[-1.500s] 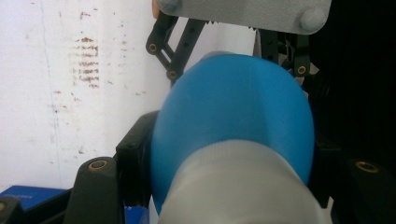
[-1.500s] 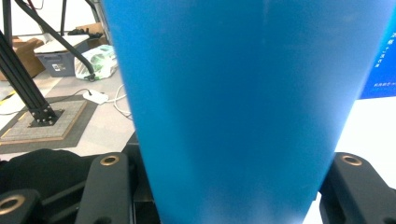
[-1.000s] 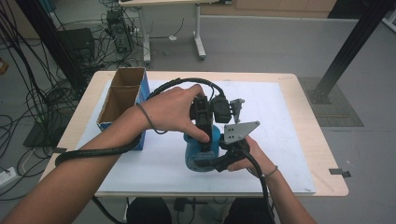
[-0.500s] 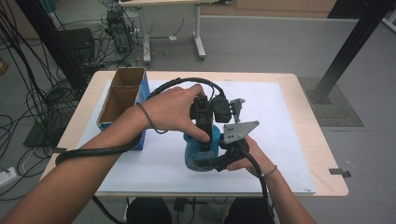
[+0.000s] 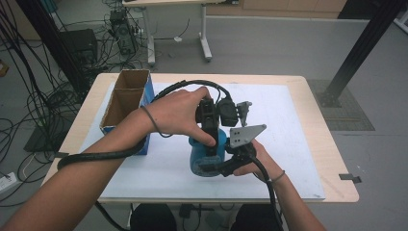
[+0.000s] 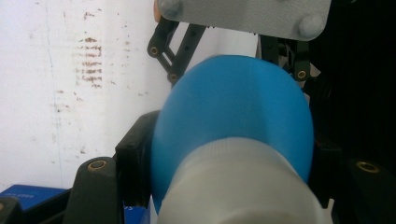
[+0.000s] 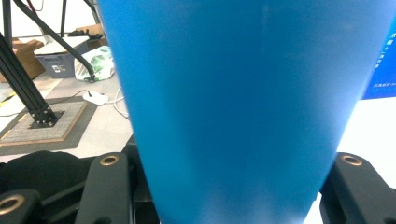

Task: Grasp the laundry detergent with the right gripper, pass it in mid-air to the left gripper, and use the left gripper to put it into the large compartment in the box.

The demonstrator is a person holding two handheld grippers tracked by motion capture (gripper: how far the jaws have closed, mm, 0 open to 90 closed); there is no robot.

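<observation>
Blue bottle [image 5: 207,154] at table [image 5: 308,96] centre: left gripper [image 5: 210,144] clamped on its whitish cap [image 6: 243,186] from above, right gripper [image 5: 219,168] squeezing its body.

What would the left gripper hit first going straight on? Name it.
The blue bottle: its white cap already sits between the left gripper's jaws, so it would press into that at once.

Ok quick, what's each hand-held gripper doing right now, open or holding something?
Left hand-held gripper: closed on the white cap end of the blue bottle.
Right hand-held gripper: closed on the blue bottle's body.
</observation>
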